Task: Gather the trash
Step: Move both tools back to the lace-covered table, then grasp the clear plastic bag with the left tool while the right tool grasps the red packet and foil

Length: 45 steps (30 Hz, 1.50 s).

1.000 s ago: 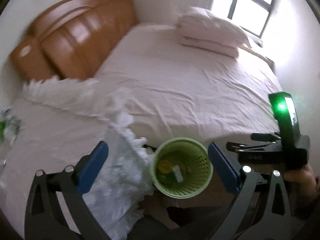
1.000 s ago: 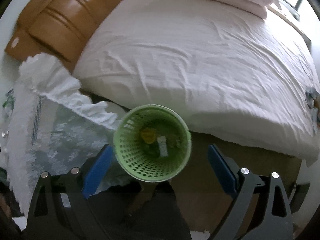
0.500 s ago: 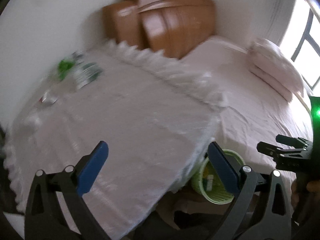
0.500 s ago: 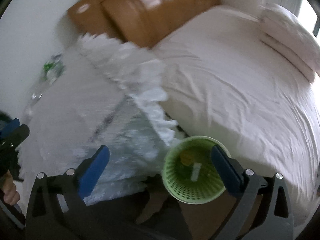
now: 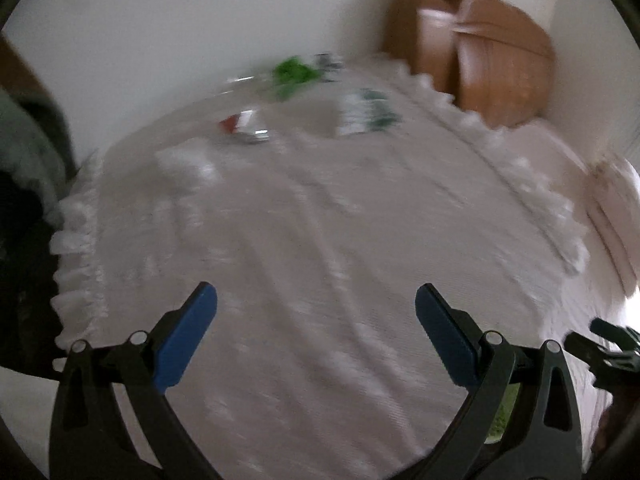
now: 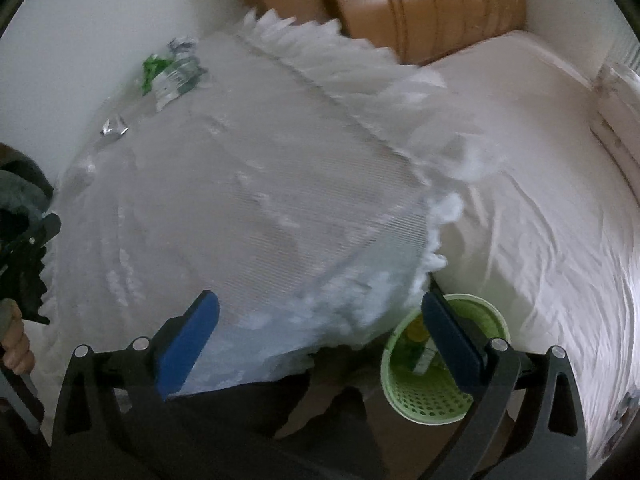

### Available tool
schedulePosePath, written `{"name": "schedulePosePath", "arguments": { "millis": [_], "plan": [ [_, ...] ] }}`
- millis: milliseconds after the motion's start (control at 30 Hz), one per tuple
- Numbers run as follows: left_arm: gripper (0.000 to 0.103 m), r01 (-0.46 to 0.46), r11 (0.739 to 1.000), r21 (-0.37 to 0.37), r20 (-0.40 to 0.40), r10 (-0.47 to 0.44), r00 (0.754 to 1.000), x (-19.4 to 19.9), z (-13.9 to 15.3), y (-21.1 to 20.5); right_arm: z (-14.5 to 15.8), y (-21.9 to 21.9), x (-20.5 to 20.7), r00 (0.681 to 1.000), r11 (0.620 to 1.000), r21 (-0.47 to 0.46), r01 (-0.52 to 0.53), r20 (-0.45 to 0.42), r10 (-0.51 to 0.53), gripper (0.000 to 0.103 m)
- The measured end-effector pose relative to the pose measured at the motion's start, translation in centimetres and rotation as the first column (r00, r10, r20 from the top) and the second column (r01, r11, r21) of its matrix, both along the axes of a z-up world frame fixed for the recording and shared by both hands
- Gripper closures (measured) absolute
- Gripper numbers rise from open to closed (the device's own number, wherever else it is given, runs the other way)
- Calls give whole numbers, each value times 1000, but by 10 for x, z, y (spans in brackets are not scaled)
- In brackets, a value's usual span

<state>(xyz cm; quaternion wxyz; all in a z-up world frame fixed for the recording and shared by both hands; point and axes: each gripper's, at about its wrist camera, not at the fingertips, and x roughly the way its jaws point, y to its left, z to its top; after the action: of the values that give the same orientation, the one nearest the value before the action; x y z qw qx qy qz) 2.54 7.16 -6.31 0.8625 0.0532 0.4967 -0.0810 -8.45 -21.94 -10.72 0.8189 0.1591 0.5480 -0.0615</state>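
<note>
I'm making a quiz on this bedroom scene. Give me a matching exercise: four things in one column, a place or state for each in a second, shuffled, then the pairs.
Things:
1. green basket
2. crushed bottle
3. headboard
4. right tool

Places or states:
A. open, holding nothing
B. on the floor between lace-covered table and bed
C. brown, against the wall behind the bed
D. at the far edge of the lace cloth, by the wall

Pairs: 1-B, 2-D, 3-C, 4-A
</note>
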Motion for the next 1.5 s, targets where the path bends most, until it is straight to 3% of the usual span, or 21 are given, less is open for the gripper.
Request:
{"name": "schedulePosePath", "arguments": {
  "millis": [167, 467, 533, 667, 700, 867, 1067, 1233, 1367, 1433, 1500],
  "plan": [
    [8, -122, 992, 33, -6, 123, 992, 55, -20, 35, 4, 36, 37, 996, 996, -9, -84, -12, 84, 3],
    [8, -343, 939, -9, -52, 342, 938, 163, -63, 81, 13, 103, 114, 974, 973, -50, -225, -18, 225, 3],
    [14, -369, 929, -21, -54, 368, 928, 171, -67, 85, 17, 121, 141, 965, 962, -73, -262, -3, 262, 3],
    [39, -394, 918, -48, -73, 390, 918, 188, -75, 92, 19, 149, 179, 948, 943, -101, -316, 10, 318, 3],
    [47, -401, 915, -49, -77, 396, 915, 191, -76, 93, 19, 156, 188, 944, 940, -101, -326, 12, 328, 3],
    [62, -396, 917, -52, -87, 391, 916, 197, -74, 101, 17, 179, 225, 928, 924, -108, -367, 24, 371, 3],
    [64, -393, 919, -41, -31, 392, 920, 178, -54, 121, 4, 216, 290, 889, 881, -157, -447, 35, 457, 3],
    [64, -429, 900, -82, -42, 427, 903, 156, -39, 143, -17, 246, 340, 873, 869, -104, -483, 12, 487, 3],
    [64, -419, 904, -78, -26, 419, 908, 144, -25, 148, -35, 273, 370, 861, 858, -74, -508, -11, 509, 3],
    [64, -418, 905, -81, -18, 418, 908, 147, -20, 151, -40, 283, 374, 847, 843, -89, -530, -21, 531, 9],
    [64, -412, 906, -99, -19, 412, 911, 143, -14, 152, -40, 292, 375, 835, 825, -137, -548, -28, 550, 36]
  ]
}}
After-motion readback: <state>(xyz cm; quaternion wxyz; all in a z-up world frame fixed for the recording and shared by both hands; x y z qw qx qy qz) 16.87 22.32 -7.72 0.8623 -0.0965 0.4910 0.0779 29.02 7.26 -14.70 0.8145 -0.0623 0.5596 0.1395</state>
